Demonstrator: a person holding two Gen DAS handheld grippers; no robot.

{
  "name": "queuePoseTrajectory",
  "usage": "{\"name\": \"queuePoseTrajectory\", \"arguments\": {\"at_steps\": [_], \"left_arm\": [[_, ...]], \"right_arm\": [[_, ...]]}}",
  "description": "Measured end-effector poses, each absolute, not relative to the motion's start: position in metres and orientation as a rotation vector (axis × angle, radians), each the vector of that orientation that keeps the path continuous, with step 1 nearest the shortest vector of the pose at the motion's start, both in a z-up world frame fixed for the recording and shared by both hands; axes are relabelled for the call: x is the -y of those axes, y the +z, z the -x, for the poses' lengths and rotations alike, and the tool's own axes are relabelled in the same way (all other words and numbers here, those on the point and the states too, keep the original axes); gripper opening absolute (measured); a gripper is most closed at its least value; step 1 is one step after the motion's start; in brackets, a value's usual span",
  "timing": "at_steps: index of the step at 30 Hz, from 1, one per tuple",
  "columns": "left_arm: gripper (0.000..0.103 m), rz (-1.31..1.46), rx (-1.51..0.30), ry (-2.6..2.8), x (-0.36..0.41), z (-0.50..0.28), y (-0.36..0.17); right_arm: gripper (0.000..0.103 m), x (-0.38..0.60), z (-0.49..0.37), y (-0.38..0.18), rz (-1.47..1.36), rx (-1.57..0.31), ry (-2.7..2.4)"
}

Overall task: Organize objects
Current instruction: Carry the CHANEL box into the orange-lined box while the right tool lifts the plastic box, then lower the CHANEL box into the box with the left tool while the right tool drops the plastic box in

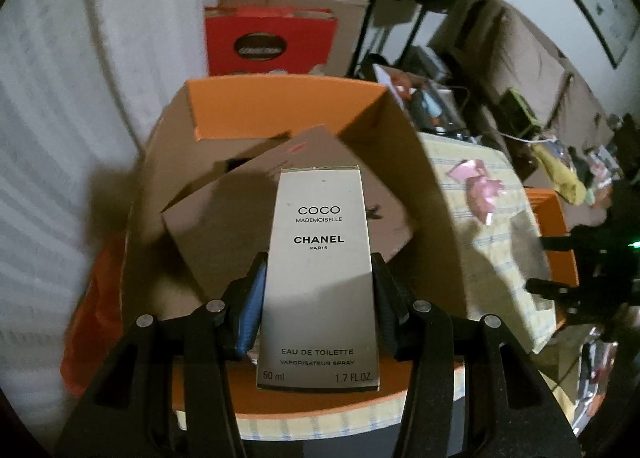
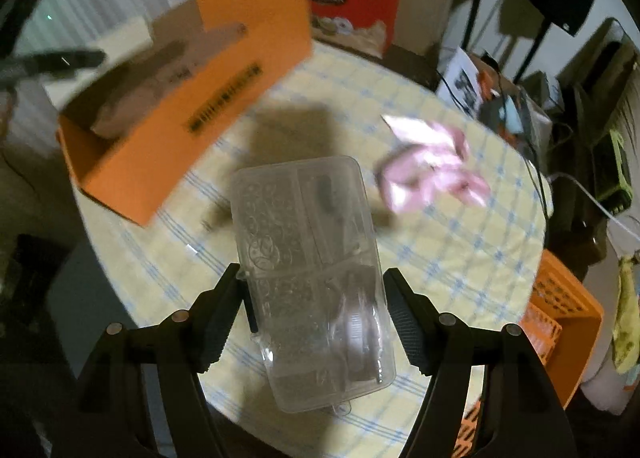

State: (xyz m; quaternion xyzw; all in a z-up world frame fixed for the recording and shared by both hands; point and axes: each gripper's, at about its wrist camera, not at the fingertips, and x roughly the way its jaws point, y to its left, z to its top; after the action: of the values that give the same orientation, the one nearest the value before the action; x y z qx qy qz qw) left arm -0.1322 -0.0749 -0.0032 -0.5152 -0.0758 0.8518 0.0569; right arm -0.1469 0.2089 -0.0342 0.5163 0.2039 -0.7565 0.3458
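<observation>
My left gripper [image 1: 318,262] is shut on a white Chanel perfume box [image 1: 318,278] and holds it above the open orange cardboard box [image 1: 280,110], whose inner flap lies loose inside. My right gripper [image 2: 314,278] is shut on a clear plastic compartment case [image 2: 312,258] with small parts inside, held above the checkered tablecloth [image 2: 440,258]. The orange box also shows in the right wrist view [image 2: 200,106], to the upper left of the case. A pink crumpled wrapper [image 2: 432,174] lies on the table, right of the case; it also shows in the left wrist view [image 1: 480,186].
A red carton [image 1: 268,42] and brown boxes stand behind the orange box by a white curtain. An orange plastic crate [image 2: 560,330] sits off the table's right edge. Cables, speakers on stands and clutter fill the far right.
</observation>
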Motion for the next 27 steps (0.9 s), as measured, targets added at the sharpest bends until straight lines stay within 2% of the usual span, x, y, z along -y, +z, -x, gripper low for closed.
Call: {"name": "queuePoseTrajectory", "arguments": {"at_steps": [7,12,17,27], "left_arm": [[0.045,1.615,0.243,2.631,0.094,0.137,-0.025],[0.045,1.604,0.281,2.658,0.101,0.144,-0.034],[0.045,1.615,0.249,2.710,0.102,0.155,-0.038],[0.045,1.647,0.248,2.728,0.100,0.170,-0.052]], "right_arm": [[0.072,-0.151,0.157,-0.009,-1.387,-0.441,-1.957],[0.072,-0.107,0.159,0.009,-1.351,-0.465,-1.945],[0.072,-0.061,0.166,0.004,-1.368,-0.502,-1.934],[0.072,-0.009,0.202,-0.009,-1.455,-0.376,-1.945]]}}
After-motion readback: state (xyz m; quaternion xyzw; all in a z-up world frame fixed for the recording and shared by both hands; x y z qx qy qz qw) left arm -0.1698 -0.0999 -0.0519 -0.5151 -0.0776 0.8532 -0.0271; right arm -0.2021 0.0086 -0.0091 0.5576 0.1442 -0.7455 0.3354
